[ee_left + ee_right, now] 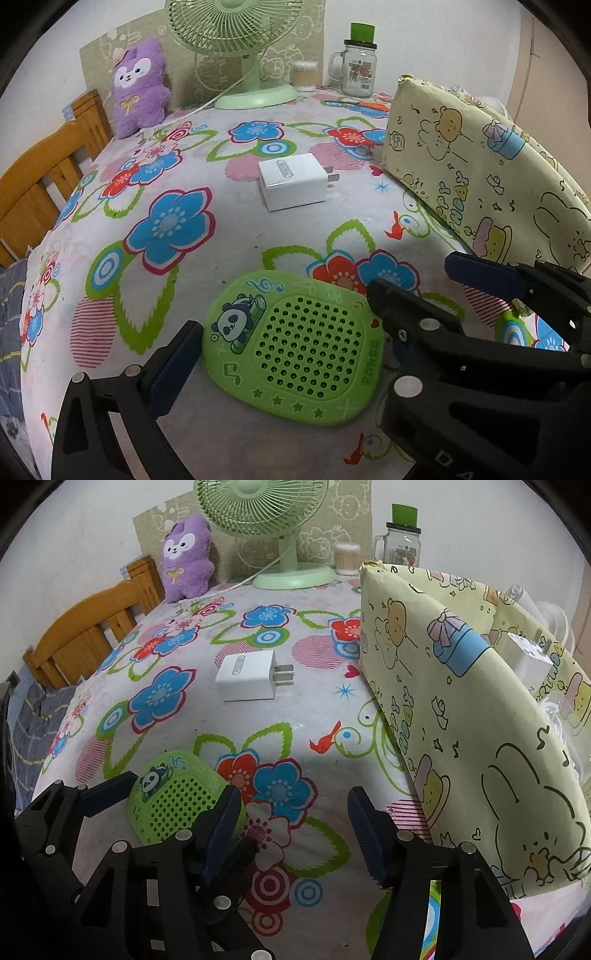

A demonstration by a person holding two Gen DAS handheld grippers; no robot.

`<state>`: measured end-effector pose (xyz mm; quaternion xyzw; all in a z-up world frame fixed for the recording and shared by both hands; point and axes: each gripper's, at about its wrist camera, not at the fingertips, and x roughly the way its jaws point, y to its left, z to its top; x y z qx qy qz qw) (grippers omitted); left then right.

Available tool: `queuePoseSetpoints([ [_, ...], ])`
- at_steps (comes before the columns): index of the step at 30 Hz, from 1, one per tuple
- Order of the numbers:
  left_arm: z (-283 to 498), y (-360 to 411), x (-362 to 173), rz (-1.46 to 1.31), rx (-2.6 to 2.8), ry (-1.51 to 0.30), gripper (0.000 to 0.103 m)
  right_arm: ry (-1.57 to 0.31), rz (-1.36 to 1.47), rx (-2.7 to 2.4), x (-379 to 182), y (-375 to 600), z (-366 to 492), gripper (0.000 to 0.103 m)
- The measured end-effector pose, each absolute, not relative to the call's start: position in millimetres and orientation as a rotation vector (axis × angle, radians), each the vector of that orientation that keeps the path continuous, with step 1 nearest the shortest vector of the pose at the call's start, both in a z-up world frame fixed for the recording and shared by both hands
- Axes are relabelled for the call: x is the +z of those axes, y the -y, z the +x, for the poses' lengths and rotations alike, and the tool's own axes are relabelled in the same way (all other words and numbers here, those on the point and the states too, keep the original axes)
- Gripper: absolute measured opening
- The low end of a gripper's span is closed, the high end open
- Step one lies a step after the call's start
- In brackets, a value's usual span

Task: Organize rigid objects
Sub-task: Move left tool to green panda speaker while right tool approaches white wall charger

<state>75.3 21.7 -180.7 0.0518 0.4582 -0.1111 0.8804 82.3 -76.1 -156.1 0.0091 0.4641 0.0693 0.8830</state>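
Right now the left tongs (291,343) stand apart astride the green panda case (295,350), not yet pressing. Close squarely on its edges before lifting. Right tongs (293,830) gape empty over the tabletop (221,716); the white charger (247,675) lies farther off, the yellow bag (461,701) right.

Two white chargers (245,675), one green panda speaker (295,350), one fan (236,51)

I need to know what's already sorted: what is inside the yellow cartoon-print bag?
Through the yellow bag's open top, a white charger and clear plastic show. Its wall hides anything lower down.
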Motion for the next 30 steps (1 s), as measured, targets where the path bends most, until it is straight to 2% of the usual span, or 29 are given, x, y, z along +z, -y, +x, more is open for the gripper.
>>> queuePoseSetpoints([
  [11,79.5,-19.1,-180.1,0.151,-0.267,-0.944,0.103,-0.971,0.03,0.133,-155.1,78.0,84.6,0.064],
  [13,78.7,-21.0,-179.5,0.127,-0.273,-0.942,0.097,-0.97,0.028,0.136,-154.4,77.4,84.6,0.064],
  [30,109.8,-53.1,-173.1,0.066,-0.138,-0.966,0.097,-0.942,-0.014,0.218,-148.9,45.4,123.6,0.064],
])
